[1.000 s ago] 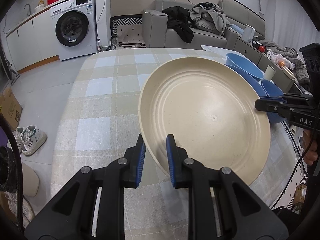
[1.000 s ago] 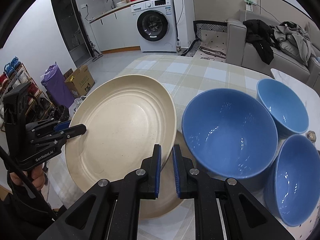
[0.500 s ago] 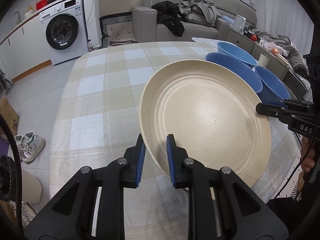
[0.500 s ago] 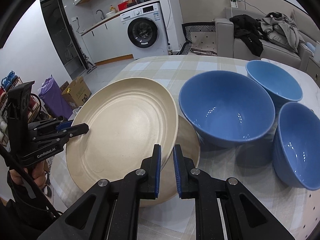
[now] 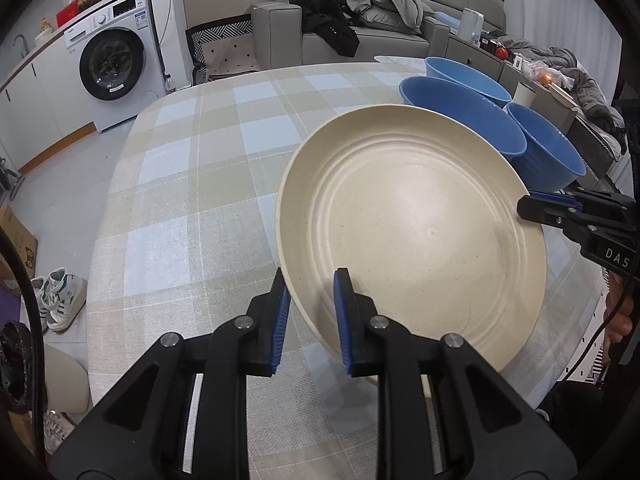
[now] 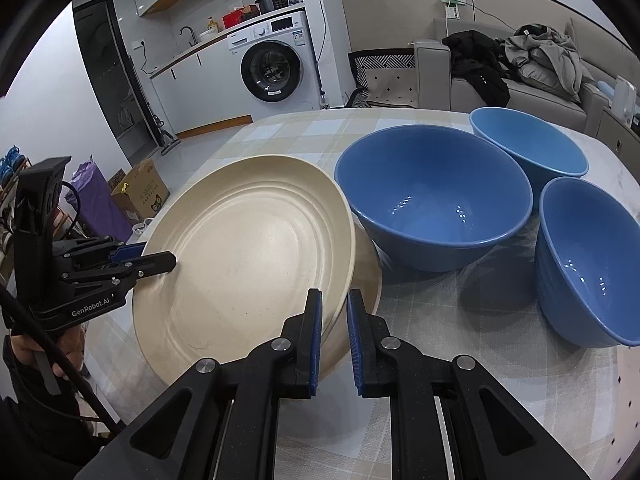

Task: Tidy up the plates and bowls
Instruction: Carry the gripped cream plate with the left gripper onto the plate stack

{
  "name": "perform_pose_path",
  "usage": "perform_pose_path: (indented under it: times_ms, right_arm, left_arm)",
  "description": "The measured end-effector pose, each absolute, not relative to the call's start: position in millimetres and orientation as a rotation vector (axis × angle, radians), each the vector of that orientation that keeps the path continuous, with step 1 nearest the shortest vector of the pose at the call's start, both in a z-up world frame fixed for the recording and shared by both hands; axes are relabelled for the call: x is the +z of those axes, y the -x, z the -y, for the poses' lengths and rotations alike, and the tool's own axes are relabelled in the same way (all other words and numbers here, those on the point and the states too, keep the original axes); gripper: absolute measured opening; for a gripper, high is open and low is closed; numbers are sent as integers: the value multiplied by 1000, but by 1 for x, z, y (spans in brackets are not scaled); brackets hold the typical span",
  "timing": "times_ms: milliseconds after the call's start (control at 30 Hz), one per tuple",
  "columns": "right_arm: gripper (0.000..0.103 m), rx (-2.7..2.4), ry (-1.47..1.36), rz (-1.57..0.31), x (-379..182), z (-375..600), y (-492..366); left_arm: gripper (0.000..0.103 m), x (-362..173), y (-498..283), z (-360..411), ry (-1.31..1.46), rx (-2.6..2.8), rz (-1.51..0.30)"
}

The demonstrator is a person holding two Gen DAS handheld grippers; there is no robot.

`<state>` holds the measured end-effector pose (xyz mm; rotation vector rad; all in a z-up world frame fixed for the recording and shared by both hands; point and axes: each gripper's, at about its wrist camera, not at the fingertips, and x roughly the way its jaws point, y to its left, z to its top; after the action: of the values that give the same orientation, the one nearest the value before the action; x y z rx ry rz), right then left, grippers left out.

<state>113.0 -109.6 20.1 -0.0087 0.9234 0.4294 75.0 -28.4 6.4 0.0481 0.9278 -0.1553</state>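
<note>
A cream plate [image 5: 412, 224] is held tilted above the checked table [image 5: 188, 184]. My left gripper [image 5: 310, 320] is shut on its near rim. My right gripper [image 6: 334, 336] is shut on the opposite rim of the same plate [image 6: 248, 256]. A second cream plate [image 6: 366, 280] lies flat on the table just under the held one. Three blue bowls stand to the right: a large one [image 6: 434, 200], a far one [image 6: 528, 140] and a near one [image 6: 588, 264]. The bowls also show in the left wrist view [image 5: 468, 120].
The large bowl's rim is close to the held plate's far edge. A grey sofa [image 5: 360, 36] with clothes and a washing machine [image 5: 112, 60] stand beyond the table. Shoes [image 5: 60, 300] lie on the floor at the left.
Both grippers have lowered the plate and carried it toward the second plate on the table. The bowls have not moved.
</note>
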Motion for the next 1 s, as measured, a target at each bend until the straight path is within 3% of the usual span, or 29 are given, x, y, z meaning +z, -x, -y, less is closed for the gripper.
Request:
perform_pose_path:
  times_ms: [1000]
  right_arm:
    - [15, 379, 23, -938, -5, 101, -117]
  left_arm:
    - [18, -17, -90, 33, -23, -120, -941]
